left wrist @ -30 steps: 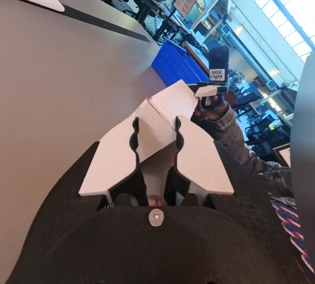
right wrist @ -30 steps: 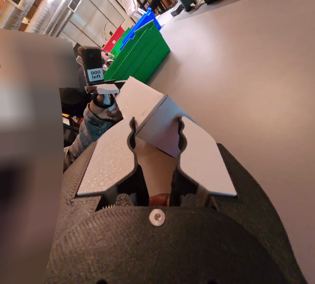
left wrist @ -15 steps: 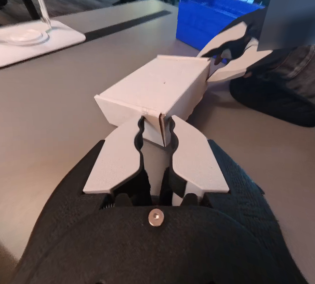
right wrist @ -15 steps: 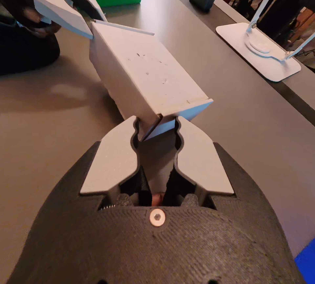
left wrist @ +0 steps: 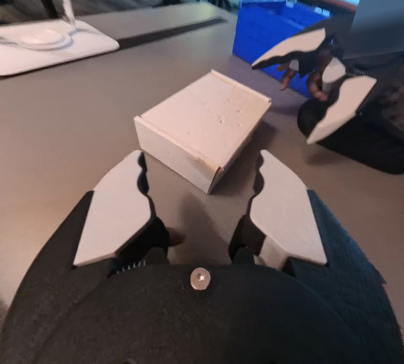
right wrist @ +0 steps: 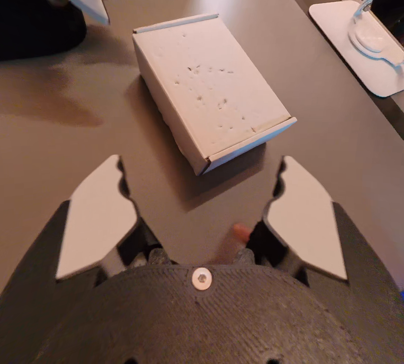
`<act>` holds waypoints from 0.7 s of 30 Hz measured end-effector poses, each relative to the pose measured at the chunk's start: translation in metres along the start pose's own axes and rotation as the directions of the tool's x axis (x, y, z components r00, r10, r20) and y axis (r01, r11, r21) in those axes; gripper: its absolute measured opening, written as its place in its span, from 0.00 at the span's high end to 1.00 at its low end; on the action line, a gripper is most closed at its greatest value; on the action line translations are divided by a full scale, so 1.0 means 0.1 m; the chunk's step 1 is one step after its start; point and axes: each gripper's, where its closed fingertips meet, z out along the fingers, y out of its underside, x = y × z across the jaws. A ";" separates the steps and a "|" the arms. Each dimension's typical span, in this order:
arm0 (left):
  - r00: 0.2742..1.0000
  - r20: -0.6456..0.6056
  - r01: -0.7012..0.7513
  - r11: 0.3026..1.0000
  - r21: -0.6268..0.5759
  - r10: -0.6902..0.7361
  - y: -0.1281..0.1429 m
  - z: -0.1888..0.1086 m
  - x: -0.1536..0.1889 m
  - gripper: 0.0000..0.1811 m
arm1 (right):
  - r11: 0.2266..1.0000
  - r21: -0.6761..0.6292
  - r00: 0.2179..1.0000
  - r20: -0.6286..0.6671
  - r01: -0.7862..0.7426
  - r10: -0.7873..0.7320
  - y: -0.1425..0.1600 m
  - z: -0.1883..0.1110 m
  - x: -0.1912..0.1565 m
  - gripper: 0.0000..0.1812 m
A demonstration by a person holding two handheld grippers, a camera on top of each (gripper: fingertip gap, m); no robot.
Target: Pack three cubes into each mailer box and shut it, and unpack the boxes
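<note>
A shut white mailer box (left wrist: 201, 126) lies flat on the grey table, its top dented with small marks. It also shows in the right wrist view (right wrist: 209, 89). My left gripper (left wrist: 200, 154) is open and empty, just short of the box's near corner. My right gripper (right wrist: 201, 159) is open and empty, a little back from the box's other end. The right gripper shows at the far side of the box in the left wrist view (left wrist: 282, 104). The left gripper shows at the top left of the right wrist view (right wrist: 135, 4). No cubes are in view.
A blue bin (left wrist: 273, 32) stands behind the box. A white lamp base (left wrist: 50, 45) sits at the back left, also in the right wrist view (right wrist: 360, 45). A dark slot (left wrist: 166, 30) runs along the table (left wrist: 65, 135). A dark sleeve (right wrist: 37, 30) rests nearby.
Both grippers held the box by its ends, tilted up, then lowered it. Now the box lies flat on the table, both grippers have let go, opened wide and drawn back.
</note>
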 end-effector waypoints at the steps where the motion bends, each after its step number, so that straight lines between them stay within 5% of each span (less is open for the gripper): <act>1: 1.000 0.010 0.006 0.999 0.049 -0.006 -0.06 -0.03 -0.03 0.42 | 0.999 -0.032 1.000 0.005 0.018 -0.018 0.00 -0.01 -0.02 0.22; 5: 0.998 0.066 -0.005 0.978 0.208 -0.009 -0.27 -0.12 -0.12 0.31 | 0.983 -0.116 0.988 0.080 0.145 -0.136 -0.23 -0.08 -0.11 0.20; 10: 0.997 0.080 -0.029 0.975 0.218 0.012 -0.27 -0.12 -0.11 0.29 | 0.946 -0.146 0.935 0.255 0.289 -0.247 -0.71 0.04 -0.19 0.19; 16: 0.997 0.073 -0.011 0.958 0.285 -0.010 -0.34 -0.19 -0.13 0.29 | 0.799 -0.446 0.877 0.439 0.403 -0.197 -0.44 0.51 -0.11 0.19; 21: 0.997 0.079 -0.013 0.943 0.333 -0.014 -0.40 -0.23 -0.16 0.29 | 0.790 -0.477 0.888 0.423 0.386 -0.178 -0.43 0.79 0.07 0.19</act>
